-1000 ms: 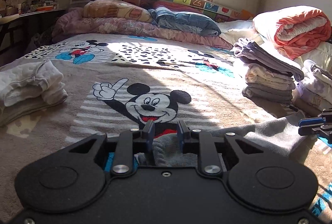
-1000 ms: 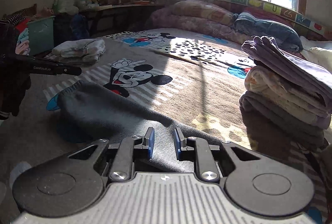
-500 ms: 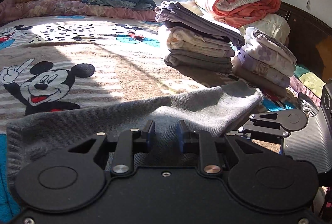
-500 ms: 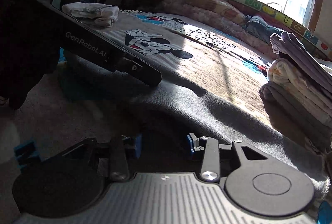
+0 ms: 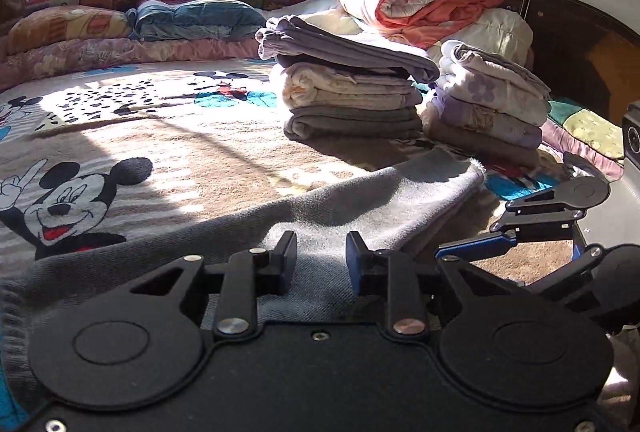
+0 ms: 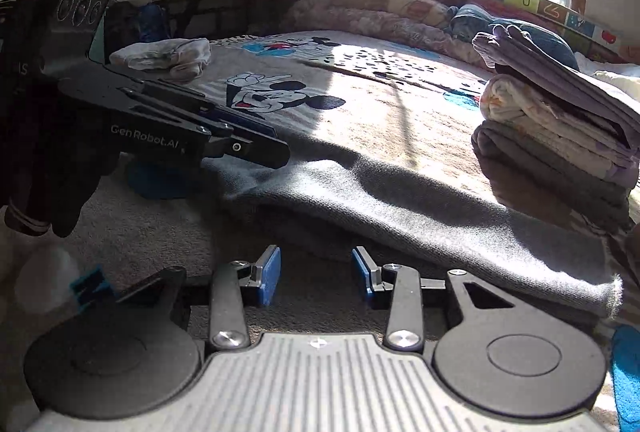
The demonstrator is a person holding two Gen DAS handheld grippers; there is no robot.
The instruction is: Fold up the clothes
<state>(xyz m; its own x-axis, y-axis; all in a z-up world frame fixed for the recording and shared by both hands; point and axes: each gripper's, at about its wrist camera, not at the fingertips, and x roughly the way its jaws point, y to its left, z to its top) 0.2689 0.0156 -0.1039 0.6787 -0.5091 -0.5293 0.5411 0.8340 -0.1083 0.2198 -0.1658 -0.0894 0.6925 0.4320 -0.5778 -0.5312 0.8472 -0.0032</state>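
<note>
Garment: a grey knit garment (image 5: pixel 360 191) lies folded across the near part of the cartoon-print bed cover (image 5: pixel 180 135), its frayed end near the folded clothes stack (image 5: pixel 352 91).
Left gripper (image 5: pixel 321 262): fingers parted, garment beneath and between them, nothing pinched.
Right gripper (image 6: pixel 316 274): fingers spread wide just short of the garment's near edge, over bare cover.
Open room: broad sunlit cover beyond the garment; a second folded pile (image 5: pixel 488 95) sits beside the stack.
Change: half a second ago the left fingers stood closer together; both grippers have since pulled back from the cloth.
</note>
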